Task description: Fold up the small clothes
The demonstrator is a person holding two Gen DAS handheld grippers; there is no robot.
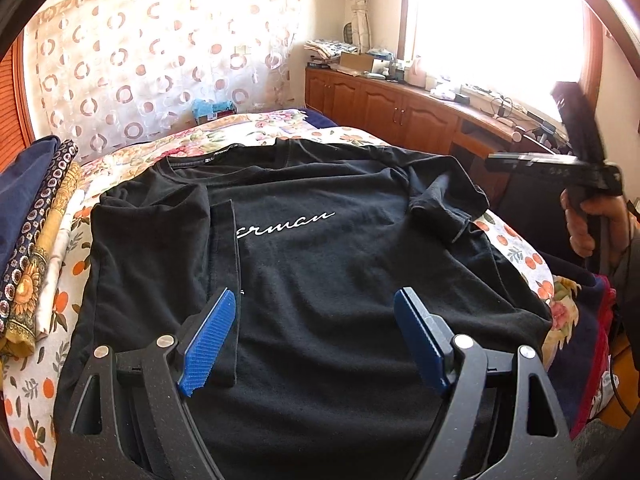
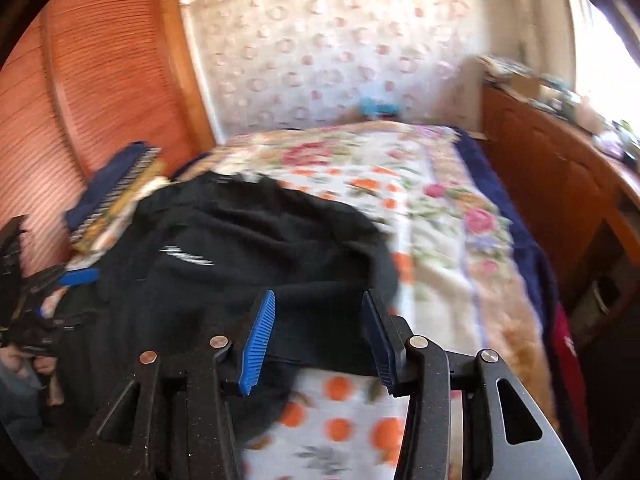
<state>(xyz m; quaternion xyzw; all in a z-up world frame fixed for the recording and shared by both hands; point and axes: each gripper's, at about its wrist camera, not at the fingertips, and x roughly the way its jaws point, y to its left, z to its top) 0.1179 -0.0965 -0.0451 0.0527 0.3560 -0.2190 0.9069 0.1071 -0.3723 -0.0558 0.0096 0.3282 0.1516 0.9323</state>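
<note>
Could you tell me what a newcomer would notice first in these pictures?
A black T-shirt with white script lies spread on the floral bedspread, both side parts folded inward. The left gripper hangs open above its lower half. A stack of folded clothes sits at the bed's left edge.

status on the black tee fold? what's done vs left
Done: the black T-shirt lies face up on the floral bedspread, its left side and sleeve folded in over the white script logo. In hand: nothing; the left claw hangs open above the hem, and the right claw is open, no cloth pinched. Left: the right sleeve is bunched rather than flat, and the bottom-up fold is not started.
</note>
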